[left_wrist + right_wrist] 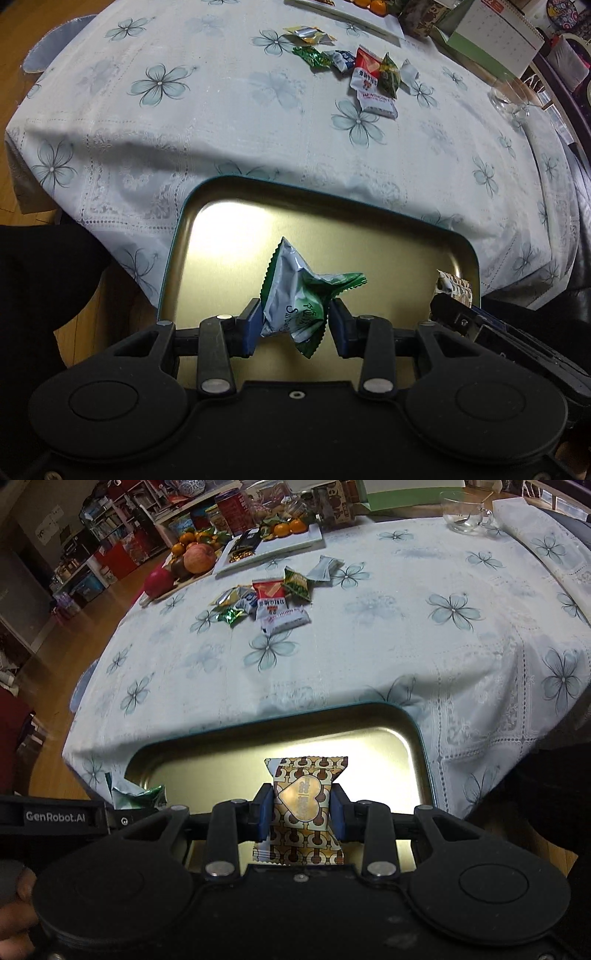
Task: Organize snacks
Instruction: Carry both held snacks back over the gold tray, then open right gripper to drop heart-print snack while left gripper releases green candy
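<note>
Flowery white tablecloth [229,122], with a shallow gold metal tin [229,236] at the near edge. Left gripper [293,326] pinches a crinkly green-and-white snack packet [295,295], right gripper [301,810] a brown-gold heart-print wrapper [301,794], both over the tin. Light, slippery foil, so mid-body grips seem best; the remaining pile of wrapped snacks [365,77] sits at 12 o'clock.
</note>
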Motion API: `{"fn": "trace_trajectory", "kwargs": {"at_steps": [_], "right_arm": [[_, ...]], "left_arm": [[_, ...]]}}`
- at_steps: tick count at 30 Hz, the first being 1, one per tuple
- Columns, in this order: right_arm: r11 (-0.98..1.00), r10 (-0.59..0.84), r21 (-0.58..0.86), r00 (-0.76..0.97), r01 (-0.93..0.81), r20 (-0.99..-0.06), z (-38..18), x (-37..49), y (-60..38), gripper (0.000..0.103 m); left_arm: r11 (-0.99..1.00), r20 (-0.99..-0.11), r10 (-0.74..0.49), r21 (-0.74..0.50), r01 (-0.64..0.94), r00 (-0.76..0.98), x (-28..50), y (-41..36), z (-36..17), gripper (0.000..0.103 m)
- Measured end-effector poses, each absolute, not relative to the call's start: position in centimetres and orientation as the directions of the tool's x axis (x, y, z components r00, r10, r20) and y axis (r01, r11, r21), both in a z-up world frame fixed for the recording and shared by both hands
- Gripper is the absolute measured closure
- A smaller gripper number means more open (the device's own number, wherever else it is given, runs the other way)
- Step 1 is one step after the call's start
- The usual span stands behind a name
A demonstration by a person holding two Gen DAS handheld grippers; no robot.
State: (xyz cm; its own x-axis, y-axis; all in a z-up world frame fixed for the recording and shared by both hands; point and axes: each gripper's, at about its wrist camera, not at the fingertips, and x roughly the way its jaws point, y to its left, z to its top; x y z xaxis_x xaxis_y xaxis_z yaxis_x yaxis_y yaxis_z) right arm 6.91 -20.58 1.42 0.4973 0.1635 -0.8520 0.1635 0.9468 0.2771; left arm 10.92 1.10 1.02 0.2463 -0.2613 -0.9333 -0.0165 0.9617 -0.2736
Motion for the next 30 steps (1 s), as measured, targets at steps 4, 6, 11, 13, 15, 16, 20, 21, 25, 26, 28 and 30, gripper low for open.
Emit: {"fn": "trace_trajectory", "kwargs": {"at_steps": [4, 6, 11, 13, 15, 16, 20, 21, 25, 26, 28, 30], "right_arm": [[0.954, 0.154, 0.258, 0.492, 0.152, -0.857, 0.5, 4.6, -20.2, 0.069], [0.954, 0.156, 0.261, 0.498, 0.149, -0.853, 0.1, 3.7, -20.2, 0.069], [0.965, 0.133, 0.231, 0.529, 0.123, -0.838, -0.8, 2.1, -20.2, 0.069], [0.961, 0.147, 0.248, 0.533, 0.123, -0.833, -0.9, 1.8, -20.4, 0.069], [0.954, 0.171, 0.277, 0.546, 0.116, -0.82, -0.7, 1.8, -20.5, 0.066], [0.953, 0.176, 0.283, 0.559, 0.11, -0.81, -0.5, 1.7, -20.4, 0.066], [0.959, 0.177, 0.274, 0.593, 0.076, -0.786, -0.1, 1.3, -19.9, 0.057], [0.96, 0.177, 0.27, 0.598, 0.069, -0.782, 0.0, 1.2, -19.8, 0.054], [0.967, 0.173, 0.251, 0.613, 0.043, -0.771, 0.1, 0.9, -19.2, 0.052], [0.968, 0.169, 0.248, 0.617, 0.043, -0.769, 0.2, 0.9, -19.1, 0.051], [0.968, 0.164, 0.246, 0.624, 0.047, -0.764, 0.2, 0.8, -19.2, 0.05], [0.966, 0.166, 0.254, 0.624, 0.054, -0.764, 0.1, 0.8, -19.5, 0.049]], "left_arm": [[0.967, -0.943, -0.251, -0.255, 0.009, 0.218, 9.5, 0.3, 0.0, 0.056], [0.972, -0.947, -0.233, -0.235, 0.015, 0.219, 9.0, -0.1, -0.4, 0.056], [0.979, -0.948, -0.202, -0.2, 0.034, 0.247, 8.0, -0.4, -0.5, 0.051], [0.977, -0.946, -0.212, -0.211, 0.031, 0.244, 7.8, -0.3, -0.5, 0.051], [0.976, -0.943, -0.217, -0.218, 0.024, 0.254, 7.6, -0.1, -0.5, 0.05], [0.976, -0.941, -0.214, -0.217, 0.02, 0.261, 7.4, 0.0, -0.4, 0.05], [0.978, -0.94, -0.204, -0.207, 0.016, 0.274, 7.1, 0.2, -0.4, 0.05], [0.979, -0.941, -0.201, -0.204, 0.017, 0.272, 7.1, 0.1, -0.4, 0.05], [0.981, -0.947, -0.185, -0.192, 0.0, 0.264, 7.1, 0.4, -0.5, 0.05], [0.981, -0.947, -0.188, -0.196, -0.004, 0.262, 7.0, 0.5, -0.5, 0.05], [0.978, -0.946, -0.197, -0.207, -0.012, 0.257, 7.0, 0.8, -0.7, 0.05], [0.976, -0.946, -0.205, -0.216, -0.016, 0.251, 7.0, 1.0, -0.8, 0.049]]}}
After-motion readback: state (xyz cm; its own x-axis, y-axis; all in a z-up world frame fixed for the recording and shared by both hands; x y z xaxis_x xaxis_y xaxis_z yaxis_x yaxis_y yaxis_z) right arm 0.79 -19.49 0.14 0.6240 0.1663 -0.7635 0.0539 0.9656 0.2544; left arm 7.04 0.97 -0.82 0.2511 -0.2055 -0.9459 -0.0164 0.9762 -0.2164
